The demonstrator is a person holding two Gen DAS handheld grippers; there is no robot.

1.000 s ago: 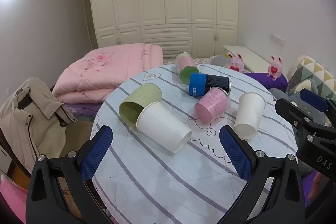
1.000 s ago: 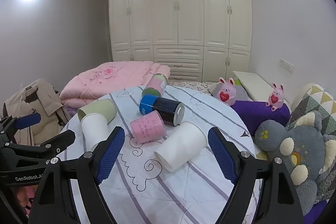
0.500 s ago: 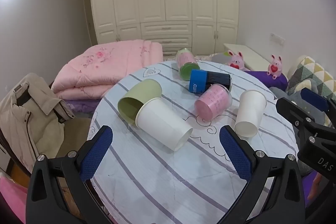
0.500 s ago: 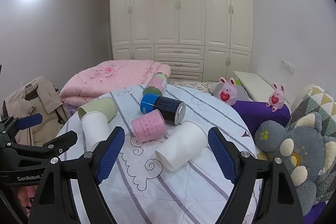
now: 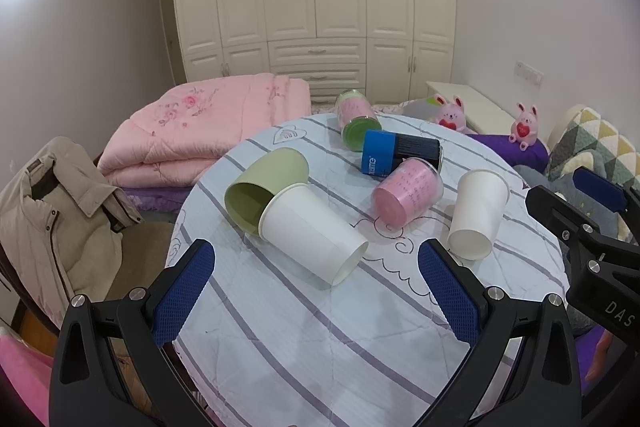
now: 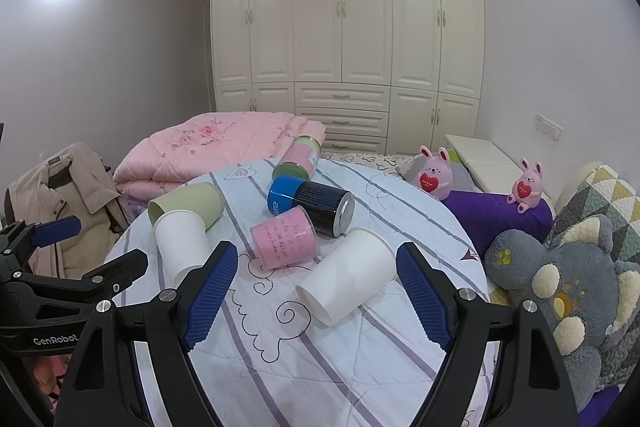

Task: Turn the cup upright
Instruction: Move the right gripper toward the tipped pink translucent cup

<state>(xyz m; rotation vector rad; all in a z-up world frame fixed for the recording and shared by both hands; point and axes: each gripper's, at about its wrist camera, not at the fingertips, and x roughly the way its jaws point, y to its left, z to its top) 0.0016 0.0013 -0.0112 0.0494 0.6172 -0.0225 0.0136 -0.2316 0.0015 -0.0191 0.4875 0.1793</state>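
Home bedroom: wardrobe (image 6: pixel 344 39), folded quilt (image 6: pixel 216 143), plush toys (image 6: pixel 560 287).

left hand-held gripper (image 5: pixel 316 283) edged nearer cups

"GenRobot" is printed in white on the black body of the left gripper (image 6: pixel 60 311), seen from the right wrist view. The letters "DAS" are seen on the right gripper (image 5: pixel 608 291) in the left wrist view, cut off at the picture's edge. White lettering is printed on the blue band of the dark can (image 5: pixel 400 151), but it cannot be read with certainty. Small writing on the pink cup (image 6: pixel 285 238) is too fine to be read.
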